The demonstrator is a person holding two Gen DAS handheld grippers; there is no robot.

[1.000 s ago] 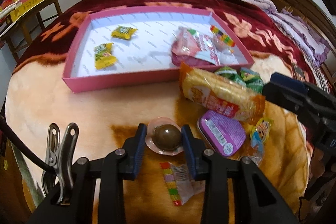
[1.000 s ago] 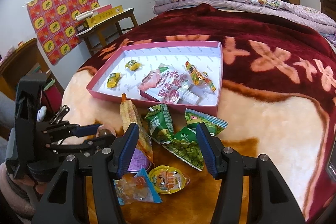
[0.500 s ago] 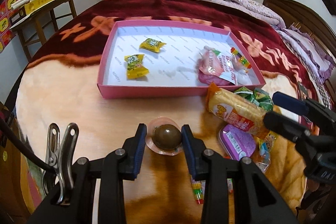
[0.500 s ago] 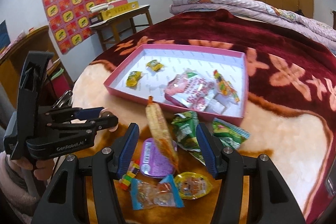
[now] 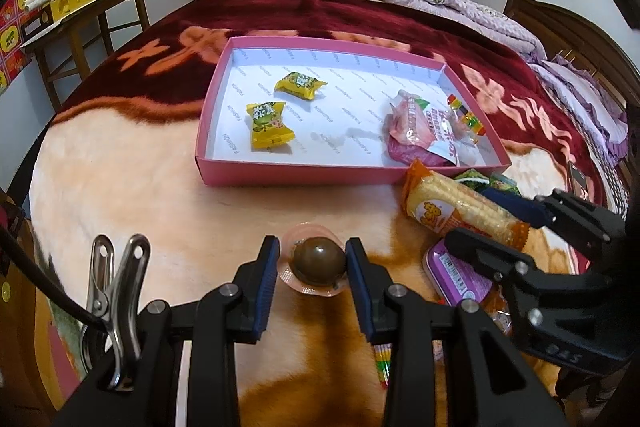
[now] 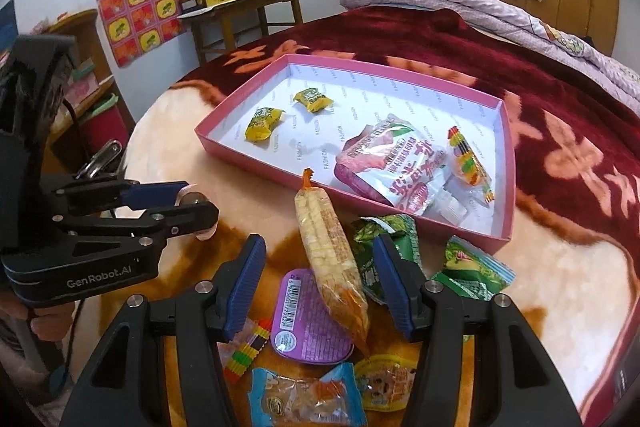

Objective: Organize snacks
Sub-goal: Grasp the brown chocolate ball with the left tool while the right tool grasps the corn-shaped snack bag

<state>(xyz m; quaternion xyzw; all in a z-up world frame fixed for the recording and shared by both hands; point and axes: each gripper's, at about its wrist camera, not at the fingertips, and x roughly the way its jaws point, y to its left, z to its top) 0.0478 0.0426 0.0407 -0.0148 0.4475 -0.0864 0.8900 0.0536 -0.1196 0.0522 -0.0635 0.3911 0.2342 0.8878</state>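
Note:
My left gripper [image 5: 313, 263] is shut on a pink jelly cup with a brown ball inside [image 5: 316, 264], held above the blanket short of the pink tray [image 5: 296, 175]. The tray holds two yellow candies [image 5: 269, 125], a pink snack bag [image 5: 424, 131] and a striped candy stick [image 5: 466, 115]. My right gripper [image 6: 320, 283] is open above a long cracker pack [image 6: 328, 251], with a purple lidded cup [image 6: 308, 315] beneath it. The left gripper also shows in the right wrist view [image 6: 192, 203].
Loose snacks lie by the right gripper: green pea bags [image 6: 472, 271], a blue-wrapped pastry [image 6: 304, 399], a small jelly cup [image 6: 380, 383] and a striped candy [image 6: 244, 351]. A wooden side table [image 6: 240, 7] stands beyond the bed's left edge.
My left gripper has carried the jelly cup up and leftward, nearer the tray's front wall. My right gripper has moved left over the cracker pack and purple cup.

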